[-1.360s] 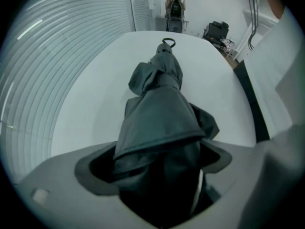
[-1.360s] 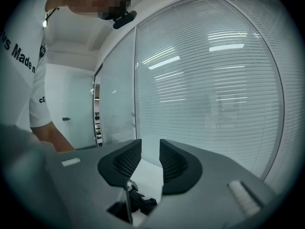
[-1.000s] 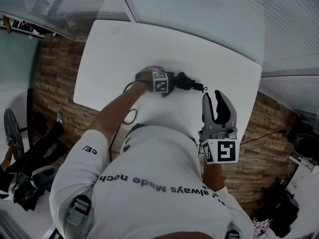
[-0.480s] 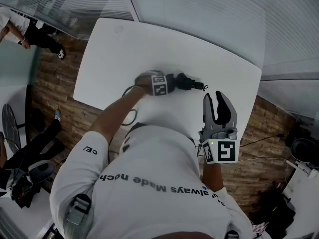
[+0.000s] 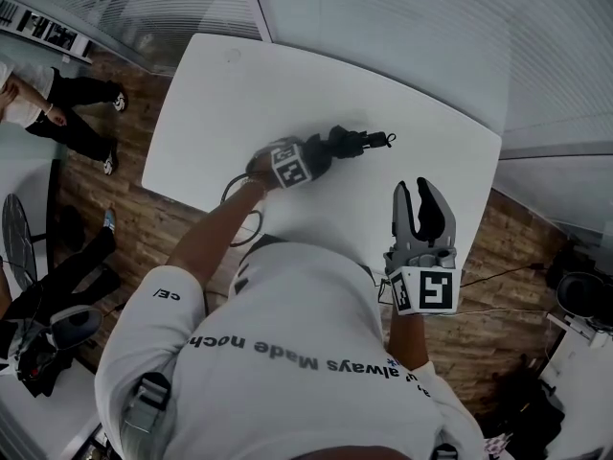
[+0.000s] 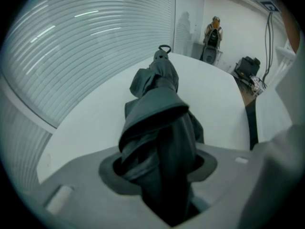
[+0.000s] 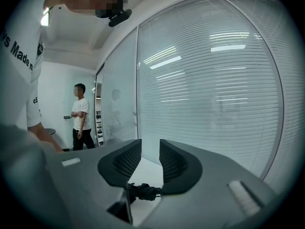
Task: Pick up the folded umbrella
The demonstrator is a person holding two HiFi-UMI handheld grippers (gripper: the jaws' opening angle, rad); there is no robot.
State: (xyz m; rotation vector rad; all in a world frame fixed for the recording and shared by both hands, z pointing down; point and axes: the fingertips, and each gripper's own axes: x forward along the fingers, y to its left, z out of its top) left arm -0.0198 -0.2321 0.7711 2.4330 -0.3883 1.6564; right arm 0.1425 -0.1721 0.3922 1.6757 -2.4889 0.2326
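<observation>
The folded umbrella (image 5: 347, 144) is dark grey with a small strap loop (image 5: 388, 140) at its far end, and it sits over the middle of the white table (image 5: 230, 94). My left gripper (image 5: 321, 151) points steeply down and its jaws are closing on the umbrella's near end. In the left gripper view the umbrella (image 6: 159, 123) fills the gap of the left gripper (image 6: 159, 166) and the pads press on its fabric. My right gripper (image 5: 415, 192) hovers by the table's near edge, open with a narrow gap and nothing in it. The right gripper view shows the right gripper (image 7: 150, 151) above the umbrella (image 7: 143, 192).
Glass walls with blinds (image 5: 402, 27) rise behind the table. Brick-pattern floor (image 5: 105, 151) lies to the left, where a person (image 5: 57, 113) stands. A black cable (image 5: 244, 223) hangs off the table's near edge. The right gripper view shows another person (image 7: 80, 118) standing.
My left gripper's jaws came together on the umbrella, rolled, and rose; the umbrella's free end swung away from me. The right gripper stayed where it was.
</observation>
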